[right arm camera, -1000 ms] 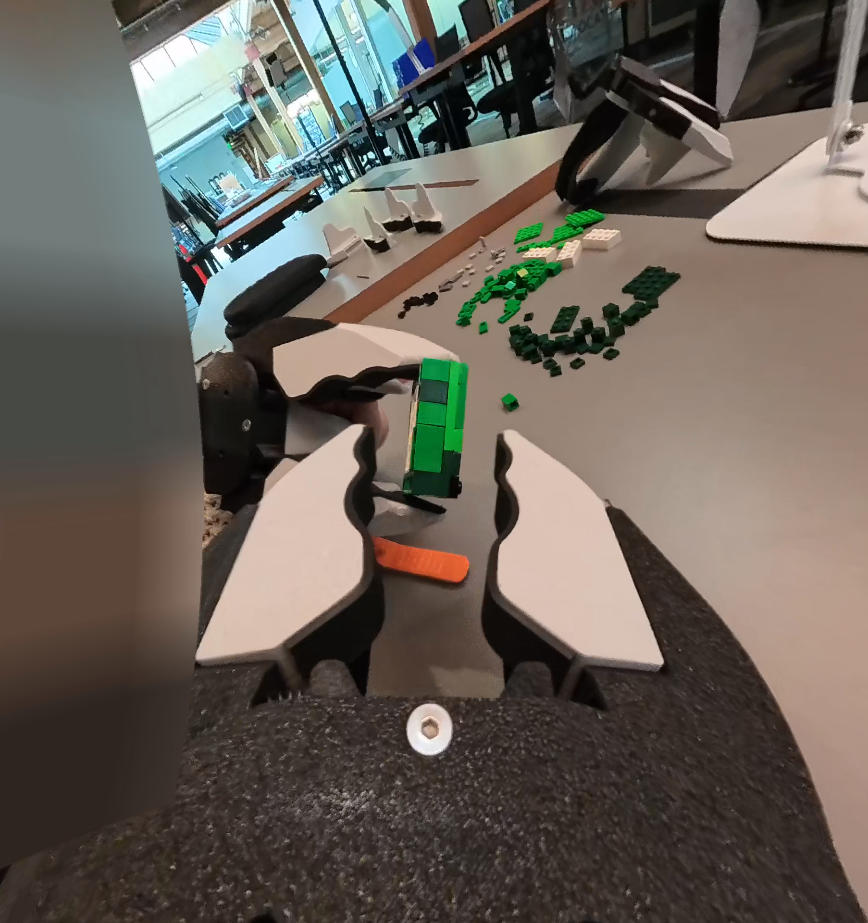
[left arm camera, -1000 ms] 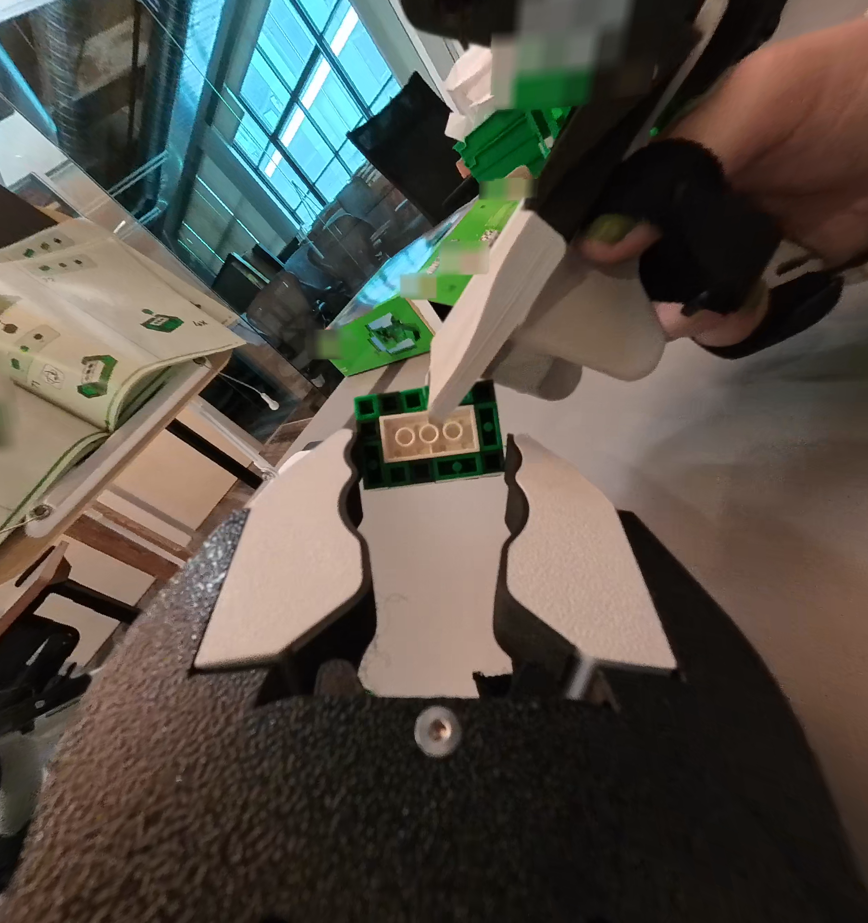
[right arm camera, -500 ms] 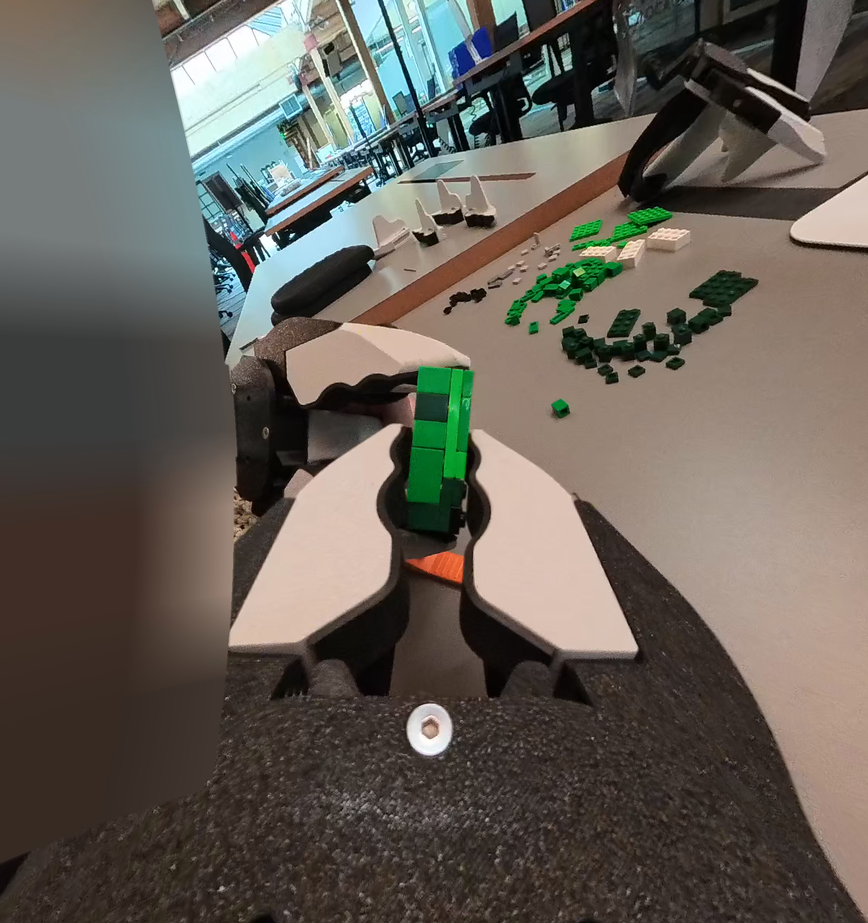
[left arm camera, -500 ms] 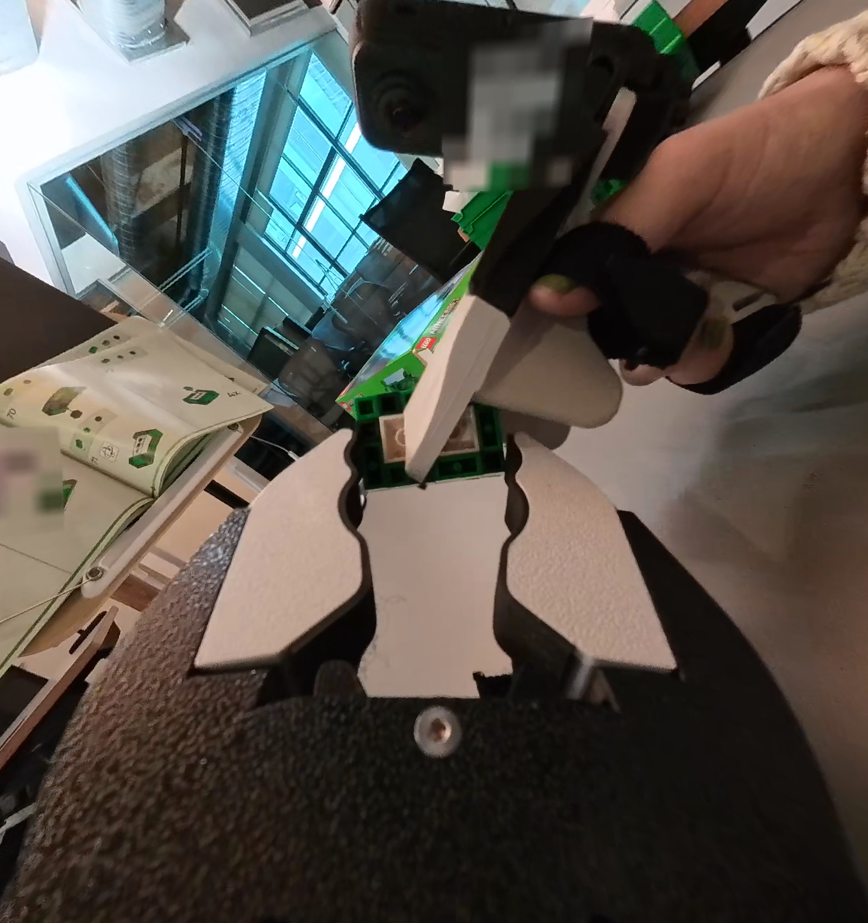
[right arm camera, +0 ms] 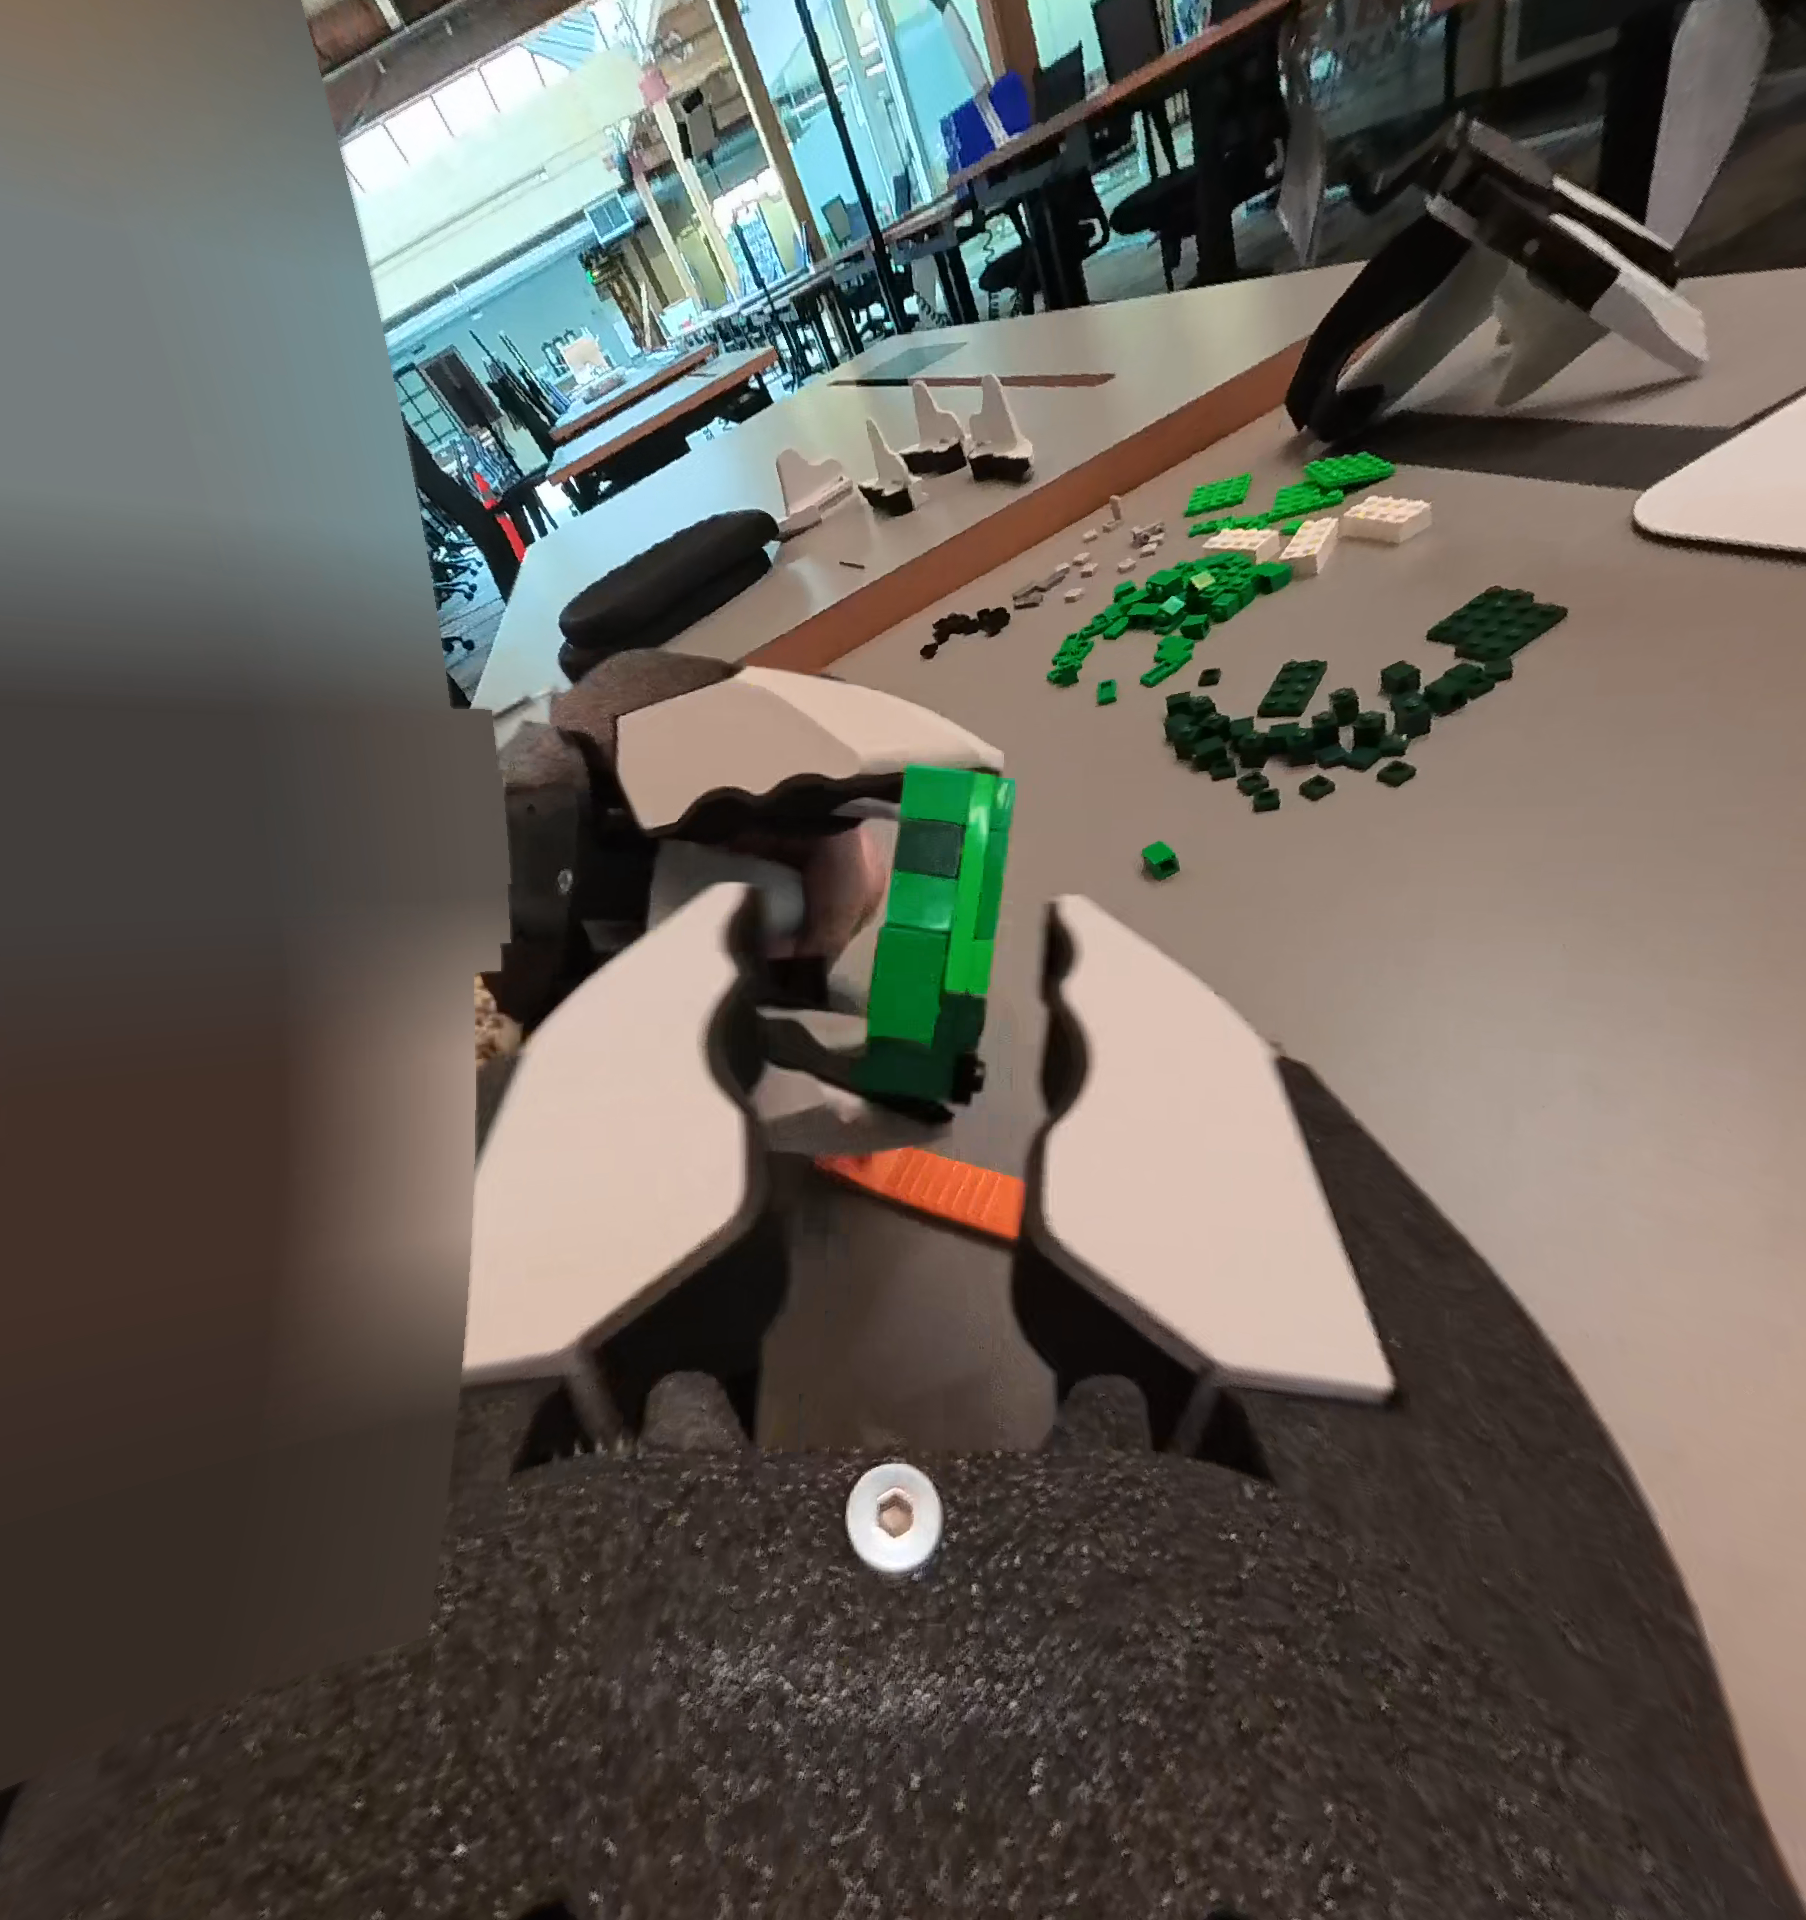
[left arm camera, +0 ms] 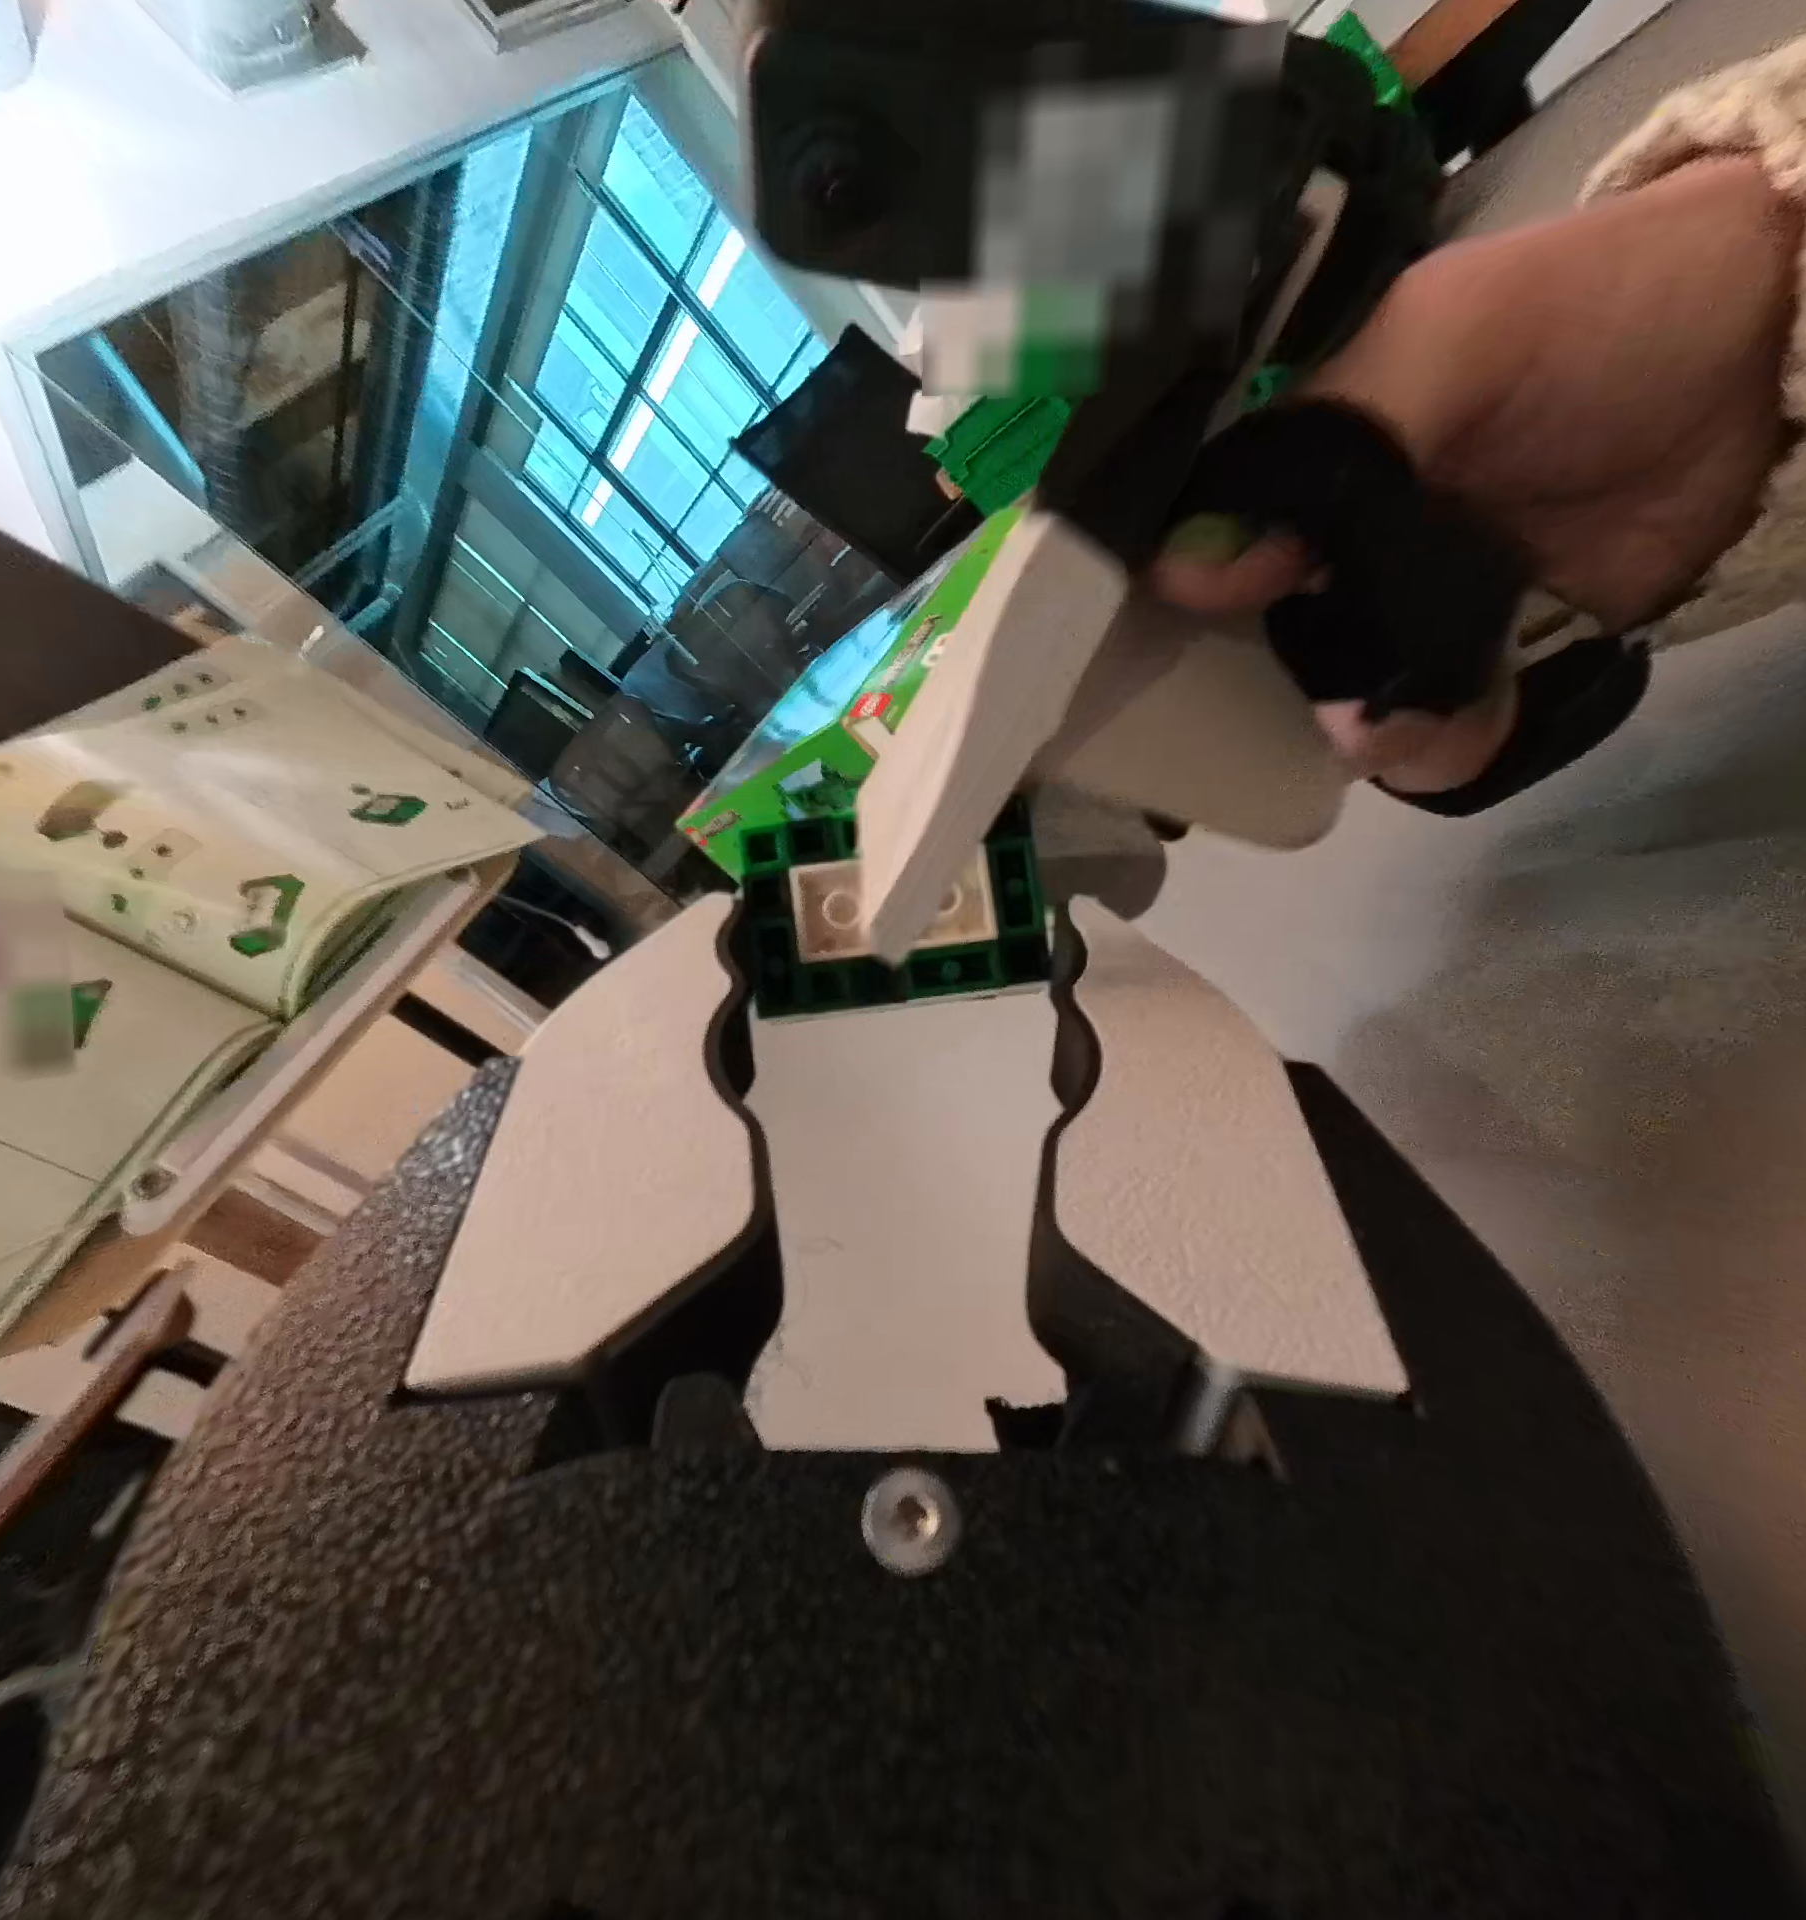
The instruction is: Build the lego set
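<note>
My left gripper [left arm camera: 894,914] is shut on a green lego assembly [left arm camera: 826,982] with a white brick [left arm camera: 826,914] set in its middle, held up above the table. In the right wrist view the same assembly [right arm camera: 930,935] stands on edge between my right gripper's [right arm camera: 896,902] open fingers, which do not touch it. The left gripper's upper finger [right arm camera: 774,738] clamps it from the left. In the left wrist view one right finger [left arm camera: 961,748] crosses in front of the white brick.
An orange brick separator [right arm camera: 930,1190] lies on the grey table [right arm camera: 1501,1039] under the assembly. Loose dark green [right arm camera: 1294,727], bright green [right arm camera: 1159,613] and white bricks [right arm camera: 1314,535] lie farther right. An open instruction booklet [left arm camera: 203,810] and a green lego box [left arm camera: 774,758] stand behind.
My right gripper was open a second ago, closed on the assembly half a second ago, and has opened again. The left gripper keeps its hold.
</note>
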Demonstrator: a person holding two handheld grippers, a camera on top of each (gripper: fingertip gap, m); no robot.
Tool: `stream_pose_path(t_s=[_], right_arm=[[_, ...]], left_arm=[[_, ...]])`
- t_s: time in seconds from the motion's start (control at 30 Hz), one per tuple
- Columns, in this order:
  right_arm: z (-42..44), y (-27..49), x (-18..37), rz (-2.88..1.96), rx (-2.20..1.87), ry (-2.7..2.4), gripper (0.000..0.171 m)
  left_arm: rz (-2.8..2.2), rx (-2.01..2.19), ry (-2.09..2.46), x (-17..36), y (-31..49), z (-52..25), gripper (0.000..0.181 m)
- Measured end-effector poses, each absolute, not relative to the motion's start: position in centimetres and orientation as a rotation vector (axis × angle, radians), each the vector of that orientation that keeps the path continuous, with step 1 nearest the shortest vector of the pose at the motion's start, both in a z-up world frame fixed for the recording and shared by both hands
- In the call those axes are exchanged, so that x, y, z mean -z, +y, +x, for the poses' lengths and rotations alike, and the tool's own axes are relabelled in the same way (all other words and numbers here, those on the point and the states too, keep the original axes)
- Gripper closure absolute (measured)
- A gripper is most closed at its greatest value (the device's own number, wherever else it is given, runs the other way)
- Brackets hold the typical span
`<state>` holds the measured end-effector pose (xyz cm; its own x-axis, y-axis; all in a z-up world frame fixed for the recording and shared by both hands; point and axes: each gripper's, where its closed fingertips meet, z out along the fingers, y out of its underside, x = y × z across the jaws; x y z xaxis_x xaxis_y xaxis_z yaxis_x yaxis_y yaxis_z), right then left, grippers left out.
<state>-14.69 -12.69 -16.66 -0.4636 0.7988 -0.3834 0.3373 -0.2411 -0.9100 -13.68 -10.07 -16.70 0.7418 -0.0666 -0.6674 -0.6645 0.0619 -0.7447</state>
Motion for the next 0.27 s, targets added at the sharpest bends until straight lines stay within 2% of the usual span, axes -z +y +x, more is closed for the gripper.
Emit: stream_pose_path(t_s=[0.03, 0.17, 0.27], right_arm=[[-14.6, -12.5, 16.5, -1.346, -1.744, -1.653, 0.113], [-13.8, -11.4, 14.6, -1.16, -1.703, -1.584, 0.11], [-12.9, -11.6, 14.1, -1.03, -1.626, -1.637, 0.106]], left_arm=[[-1.465, -0.47, 0.61, 16.6, -10.1, -14.0, 0.126], [-1.463, -0.179, 0.55, 16.2, -10.7, -14.3, 0.127], [-1.465, 0.239, 0.559, 15.9, -11.7, -12.9, 0.127]])
